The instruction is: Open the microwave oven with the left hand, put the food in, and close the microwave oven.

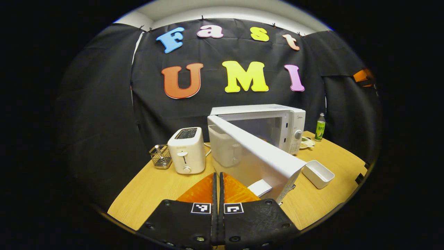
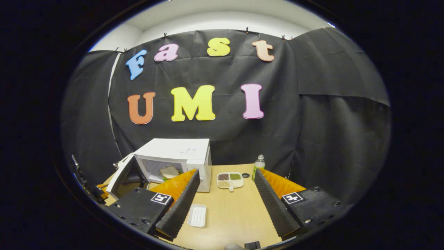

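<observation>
The white microwave (image 1: 289, 119) stands at the back of the wooden table with its door (image 1: 256, 156) swung wide open toward me. My left gripper (image 1: 218, 178) is shut with nothing between its fingers, just left of the door's free edge. In the right gripper view the microwave (image 2: 180, 149) shows its open door (image 2: 126, 178) and a sandwich-like piece of food (image 2: 169, 172) lying inside the cavity. My right gripper (image 2: 225, 194) is open and holds nothing, low over the table in front of the oven.
A white toaster (image 1: 186, 150) and a wire basket (image 1: 160, 157) stand left of the microwave. A white tray (image 1: 317, 173) lies to its right (image 2: 197, 215). A divided plate (image 2: 229, 180) and a green bottle (image 2: 258, 166) stand farther back. The table edge (image 1: 145, 194) is close.
</observation>
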Demonstrator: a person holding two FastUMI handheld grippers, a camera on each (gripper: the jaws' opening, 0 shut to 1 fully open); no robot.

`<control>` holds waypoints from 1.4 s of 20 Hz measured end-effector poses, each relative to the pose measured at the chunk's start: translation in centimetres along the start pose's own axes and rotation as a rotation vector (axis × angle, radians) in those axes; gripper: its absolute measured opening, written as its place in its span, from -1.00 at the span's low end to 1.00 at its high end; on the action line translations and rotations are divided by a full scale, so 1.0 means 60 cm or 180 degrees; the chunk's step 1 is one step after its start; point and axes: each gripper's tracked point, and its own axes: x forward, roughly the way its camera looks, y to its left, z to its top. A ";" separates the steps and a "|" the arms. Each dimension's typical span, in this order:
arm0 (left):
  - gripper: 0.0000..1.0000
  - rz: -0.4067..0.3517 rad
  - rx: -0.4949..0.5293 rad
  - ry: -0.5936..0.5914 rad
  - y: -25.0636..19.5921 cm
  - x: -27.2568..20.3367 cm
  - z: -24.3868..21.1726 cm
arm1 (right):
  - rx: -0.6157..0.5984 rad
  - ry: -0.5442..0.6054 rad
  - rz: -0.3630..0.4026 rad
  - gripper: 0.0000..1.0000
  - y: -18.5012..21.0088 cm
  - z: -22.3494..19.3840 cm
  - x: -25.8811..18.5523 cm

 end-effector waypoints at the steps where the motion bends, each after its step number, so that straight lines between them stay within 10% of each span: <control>1: -1.00 -0.0048 0.0011 -0.0005 -0.017 0.004 0.004 | -0.0005 0.0004 0.0003 0.83 -0.002 0.000 0.002; 15: -1.00 -0.0663 0.0137 -0.0076 -0.222 0.080 0.041 | -0.0099 0.0047 -0.0067 0.83 -0.064 -0.011 0.006; 28: -1.00 -0.0723 0.0197 -0.0157 -0.310 0.197 0.086 | -0.0097 0.0129 -0.0055 1.00 -0.091 -0.002 0.063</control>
